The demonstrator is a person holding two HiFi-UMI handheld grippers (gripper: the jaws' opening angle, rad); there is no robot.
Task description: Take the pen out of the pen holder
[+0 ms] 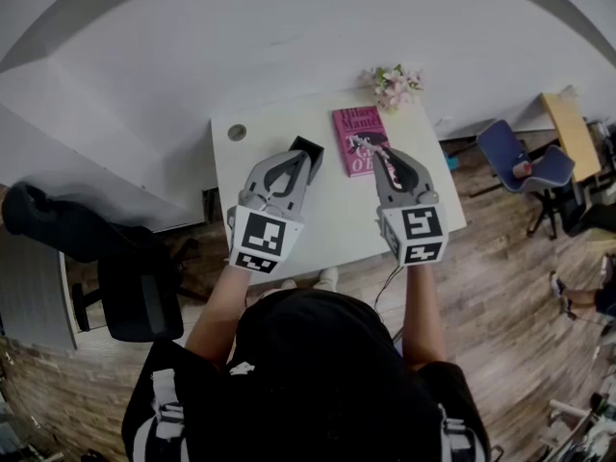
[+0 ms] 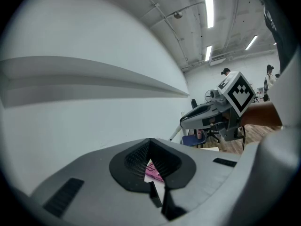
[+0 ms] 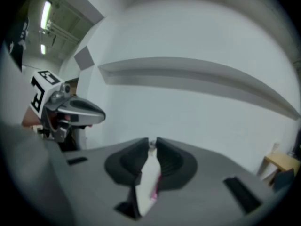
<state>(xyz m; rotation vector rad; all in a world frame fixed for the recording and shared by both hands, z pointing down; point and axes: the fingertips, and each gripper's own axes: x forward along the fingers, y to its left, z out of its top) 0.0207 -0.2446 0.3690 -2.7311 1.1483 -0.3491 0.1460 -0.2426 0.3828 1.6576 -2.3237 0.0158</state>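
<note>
A black square pen holder [image 1: 308, 145] stands on the white table [image 1: 327, 219], left of a pink book [image 1: 356, 128]. My left gripper [image 1: 304, 159] hovers with its tips right over the holder. In the left gripper view its jaws [image 2: 149, 141] meet at the tips with nothing between them, and a bit of the pink book [image 2: 153, 172] shows below. My right gripper [image 1: 367, 146] hangs over the book's lower part. In the right gripper view its tips [image 3: 151, 142] pinch a small grey pen [image 3: 151, 145], seen end on. Most of the pen is hidden.
A bunch of pale flowers [image 1: 393, 85] sits at the table's far right corner, and a round cable hole [image 1: 237, 132] at its far left. A black office chair [image 1: 125, 277] stands left of the table, a blue chair [image 1: 520, 157] to the right. A white wall lies just beyond the table.
</note>
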